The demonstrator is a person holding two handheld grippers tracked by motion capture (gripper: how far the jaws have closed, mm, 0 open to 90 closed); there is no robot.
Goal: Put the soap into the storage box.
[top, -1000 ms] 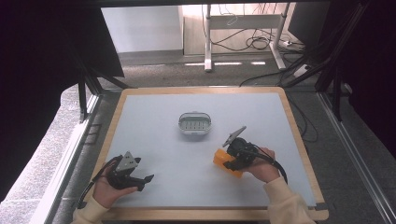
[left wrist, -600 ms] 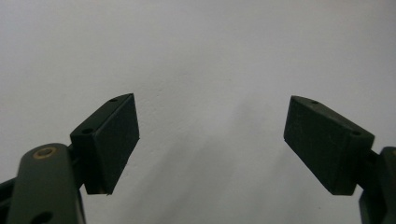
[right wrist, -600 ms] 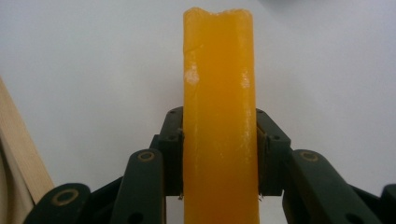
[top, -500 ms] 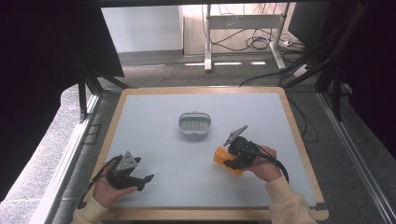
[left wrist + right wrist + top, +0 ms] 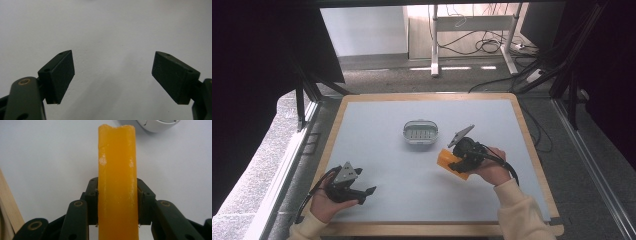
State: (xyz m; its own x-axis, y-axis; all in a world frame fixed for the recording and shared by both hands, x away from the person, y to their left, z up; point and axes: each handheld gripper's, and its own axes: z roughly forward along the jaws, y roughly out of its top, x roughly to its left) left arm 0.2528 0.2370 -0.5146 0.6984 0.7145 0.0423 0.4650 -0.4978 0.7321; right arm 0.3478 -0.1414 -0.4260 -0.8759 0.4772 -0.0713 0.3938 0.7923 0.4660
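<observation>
**Orange bar pinched at right, left tool spread over bare mat**

At the lower left of the high view, the left gripper (image 5: 362, 192) is held low near the table's near wooden edge (image 5: 422, 229), its jaws spread wide. In the left gripper view the two black pads (image 5: 60, 75) stand far apart, with nothing between them but plain grey mat (image 5: 110, 32).

Right of centre in the high view, the right gripper (image 5: 459, 161) pinches an orange bar (image 5: 453, 162), which pokes out toward the middle of the frame. In the right gripper view the bar (image 5: 117, 182) runs straight up the centre, both jaws pressed against its sides, its chipped far end reaching close to the rim of a white dish (image 5: 157, 125) at the top. A strip of the wooden border (image 5: 7, 202) shows at the lower left there.

Farther up the high view, the oval dish (image 5: 420, 131) sits alone near the centre. Open mat surrounds it, widest toward the upper left and the far edge
</observation>
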